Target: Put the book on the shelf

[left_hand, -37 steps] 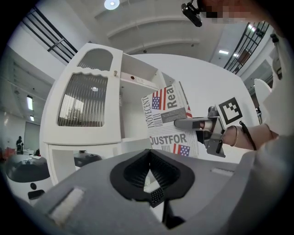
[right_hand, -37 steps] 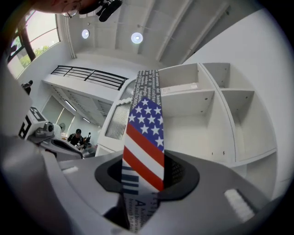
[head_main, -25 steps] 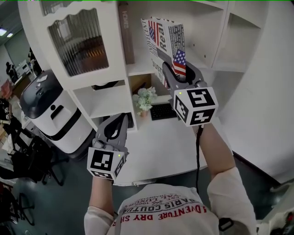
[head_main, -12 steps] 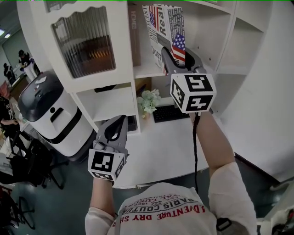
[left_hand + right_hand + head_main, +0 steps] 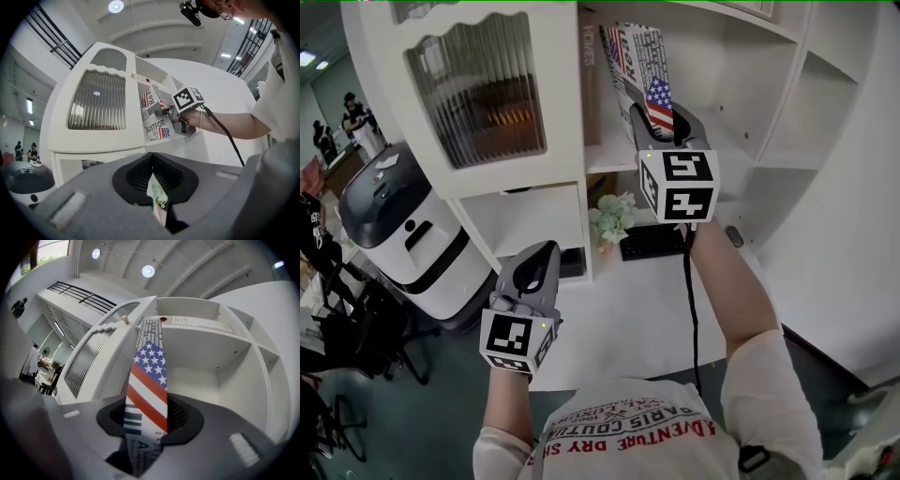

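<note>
The book (image 5: 643,62) has newspaper print and a US flag on its cover. My right gripper (image 5: 662,111) is shut on its lower edge and holds it upright in the mouth of the open compartment of the white shelf unit (image 5: 609,156). In the right gripper view the book (image 5: 147,380) stands edge-on between the jaws of my right gripper (image 5: 149,423). A brown book (image 5: 590,75) stands at that compartment's left wall. My left gripper (image 5: 546,253) hangs lower left, shut and holding nothing. The left gripper view looks over my left gripper (image 5: 157,199) at the book (image 5: 154,119).
A ribbed-glass cabinet door (image 5: 478,89) is left of the compartment. Below are a small flower pot (image 5: 614,217), a black keyboard (image 5: 652,241) and a white desk (image 5: 619,314). A black-and-white machine (image 5: 394,225) stands at the left. More open compartments (image 5: 825,103) lie to the right.
My right gripper has carried the book toward the shelf, and it now stands more edge-on in the compartment's mouth. My left gripper has shifted slightly and stays shut.
</note>
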The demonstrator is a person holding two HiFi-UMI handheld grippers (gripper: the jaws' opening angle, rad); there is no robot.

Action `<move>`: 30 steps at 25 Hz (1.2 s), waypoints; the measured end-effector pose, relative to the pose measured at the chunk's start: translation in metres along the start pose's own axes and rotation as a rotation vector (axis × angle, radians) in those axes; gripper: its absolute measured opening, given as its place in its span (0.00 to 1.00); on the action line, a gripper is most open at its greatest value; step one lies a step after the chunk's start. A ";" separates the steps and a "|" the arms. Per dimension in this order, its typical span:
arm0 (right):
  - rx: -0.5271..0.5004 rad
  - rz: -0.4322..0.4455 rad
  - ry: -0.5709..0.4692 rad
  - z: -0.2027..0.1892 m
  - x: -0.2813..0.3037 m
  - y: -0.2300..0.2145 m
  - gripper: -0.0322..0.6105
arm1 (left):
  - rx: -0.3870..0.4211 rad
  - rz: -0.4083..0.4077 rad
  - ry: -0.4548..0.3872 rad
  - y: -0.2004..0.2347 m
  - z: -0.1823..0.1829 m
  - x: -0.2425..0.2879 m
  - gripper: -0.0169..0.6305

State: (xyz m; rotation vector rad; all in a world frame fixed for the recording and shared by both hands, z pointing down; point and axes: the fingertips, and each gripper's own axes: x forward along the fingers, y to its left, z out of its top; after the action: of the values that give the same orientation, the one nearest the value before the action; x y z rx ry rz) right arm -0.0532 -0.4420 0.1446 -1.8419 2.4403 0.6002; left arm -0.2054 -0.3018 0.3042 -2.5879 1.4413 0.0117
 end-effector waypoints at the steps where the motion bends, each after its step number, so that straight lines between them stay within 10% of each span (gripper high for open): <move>1: -0.008 0.005 0.009 -0.003 0.006 -0.001 0.29 | 0.000 0.005 0.003 0.002 -0.001 0.004 0.03; 30: -0.120 0.197 0.190 -0.054 0.136 0.009 0.43 | 0.027 0.015 0.011 0.025 -0.003 0.076 0.03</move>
State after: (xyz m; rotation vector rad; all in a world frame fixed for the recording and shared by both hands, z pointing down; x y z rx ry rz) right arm -0.0916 -0.5820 0.1639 -1.7886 2.7922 0.6206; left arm -0.1861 -0.3794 0.2966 -2.5600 1.4545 -0.0201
